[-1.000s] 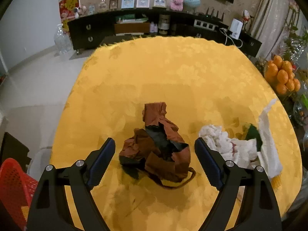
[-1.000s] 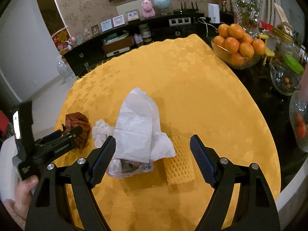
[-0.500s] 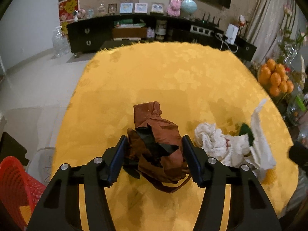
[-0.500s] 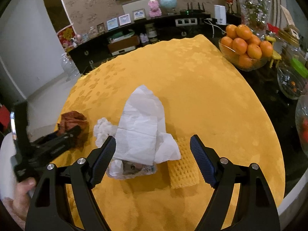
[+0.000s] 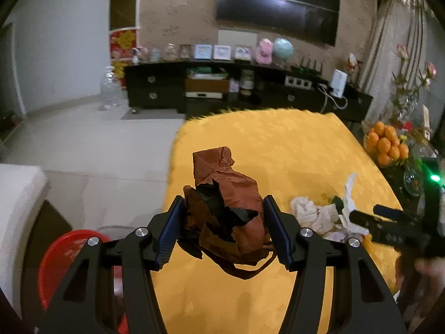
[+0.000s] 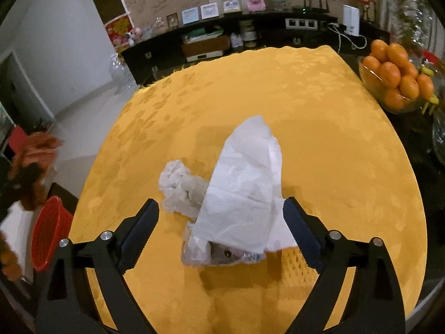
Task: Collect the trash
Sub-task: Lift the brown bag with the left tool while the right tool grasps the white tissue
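My left gripper (image 5: 224,228) is shut on a crumpled brown paper bag (image 5: 225,194) and holds it lifted above the yellow tablecloth (image 5: 278,144) near the table's left edge. A red mesh basket (image 5: 64,261) sits on the floor below, at the left. My right gripper (image 6: 222,228) is open, its jaws on either side of a white tissue sheet (image 6: 244,183) that lies over a clear plastic wrapper (image 6: 219,253). A crumpled white tissue ball (image 6: 178,186) lies just left of the sheet. A yellow foam net (image 6: 292,267) lies under the right finger.
A glass bowl of oranges (image 6: 395,78) stands at the table's right edge. A dark sideboard (image 5: 222,89) with frames and a globe runs along the far wall. A white chair cushion (image 5: 16,208) is at the left. The red basket also shows in the right wrist view (image 6: 47,231).
My left gripper closed on the brown bag, lifted it and swung left towards the table edge and the red basket. My right gripper moved closer over the white tissue sheet, still open.
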Demonstrator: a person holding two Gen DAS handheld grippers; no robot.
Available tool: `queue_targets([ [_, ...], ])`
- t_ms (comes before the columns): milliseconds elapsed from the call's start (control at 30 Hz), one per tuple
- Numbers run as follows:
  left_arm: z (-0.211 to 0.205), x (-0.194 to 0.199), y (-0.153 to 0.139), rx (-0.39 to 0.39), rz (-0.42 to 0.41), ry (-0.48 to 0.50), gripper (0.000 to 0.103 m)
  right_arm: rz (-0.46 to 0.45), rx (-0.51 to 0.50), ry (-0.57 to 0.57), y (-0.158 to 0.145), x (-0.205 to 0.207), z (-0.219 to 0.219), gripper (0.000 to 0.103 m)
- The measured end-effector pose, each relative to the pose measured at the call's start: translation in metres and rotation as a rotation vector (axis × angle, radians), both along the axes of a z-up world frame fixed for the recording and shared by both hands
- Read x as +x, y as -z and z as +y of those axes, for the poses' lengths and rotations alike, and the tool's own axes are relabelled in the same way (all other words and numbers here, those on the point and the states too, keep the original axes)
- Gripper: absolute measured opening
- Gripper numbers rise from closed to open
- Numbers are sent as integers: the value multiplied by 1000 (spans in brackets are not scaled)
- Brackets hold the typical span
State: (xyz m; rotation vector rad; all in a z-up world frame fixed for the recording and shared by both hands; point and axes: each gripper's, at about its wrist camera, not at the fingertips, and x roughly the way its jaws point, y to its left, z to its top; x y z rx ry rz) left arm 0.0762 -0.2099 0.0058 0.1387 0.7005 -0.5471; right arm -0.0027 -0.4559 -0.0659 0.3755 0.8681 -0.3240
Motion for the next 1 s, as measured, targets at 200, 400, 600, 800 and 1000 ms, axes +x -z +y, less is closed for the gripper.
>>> queue_targets([
  [200, 48, -2, -1, -21, 10, -75, 56, 87, -32, -59, 22, 16, -6, 88],
  [400, 63, 10, 10, -18, 49, -120, 56, 105, -33, -73, 32, 19, -6, 72],
  [600, 62, 5, 5, -18, 22, -107, 56, 107, -24, -78, 32, 17, -4, 43],
  [800, 62, 4, 3, -11, -3, -100, 56, 28, 3, -38, 16, -1, -9, 33],
  [1000, 63, 1, -1, -14, -28, -113, 56, -60, -25, -22, -10, -15, -6, 32],
])
